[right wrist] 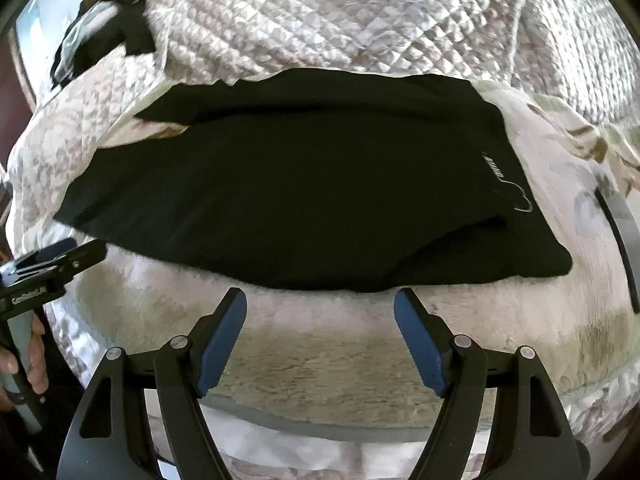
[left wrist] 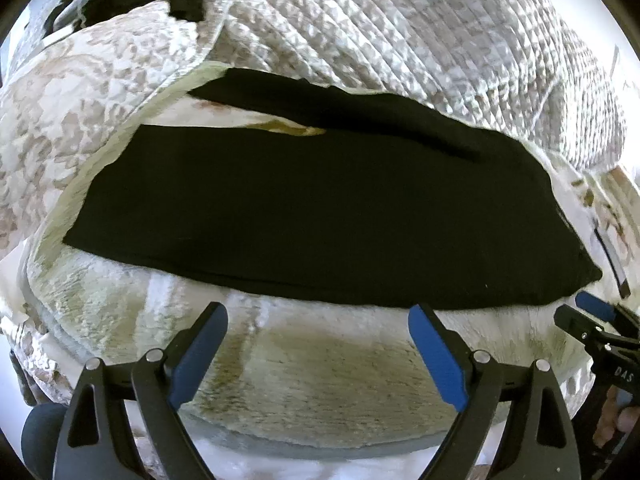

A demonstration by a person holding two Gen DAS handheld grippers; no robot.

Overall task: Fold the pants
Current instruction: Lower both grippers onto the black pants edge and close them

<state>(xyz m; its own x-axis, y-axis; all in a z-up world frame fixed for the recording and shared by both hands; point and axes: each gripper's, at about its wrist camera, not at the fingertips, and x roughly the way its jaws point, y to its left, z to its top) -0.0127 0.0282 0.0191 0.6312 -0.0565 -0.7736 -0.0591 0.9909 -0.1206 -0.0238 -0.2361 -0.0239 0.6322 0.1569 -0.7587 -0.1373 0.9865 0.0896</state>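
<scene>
Black pants (left wrist: 320, 216) lie flat across a bed, one leg laid over the other, legs running left. In the right wrist view the pants (right wrist: 304, 184) show a small white logo (right wrist: 516, 188) near the waist end on the right. My left gripper (left wrist: 318, 316) hovers open just short of the near edge of the pants, with nothing between its fingers. My right gripper (right wrist: 320, 300) is likewise open at the near edge, nothing between its blue pads (right wrist: 420, 344). The right gripper (left wrist: 592, 312) also shows at the right edge of the left wrist view.
A quilted patterned bedspread (left wrist: 400, 32) is bunched behind the pants. A pale blanket (left wrist: 320, 380) covers the near bed edge. Another dark garment (right wrist: 108, 36) lies at the back left. A dark-edged flat object (right wrist: 624, 240) sits at the right. A hand (right wrist: 28, 356) holds the left gripper's handle.
</scene>
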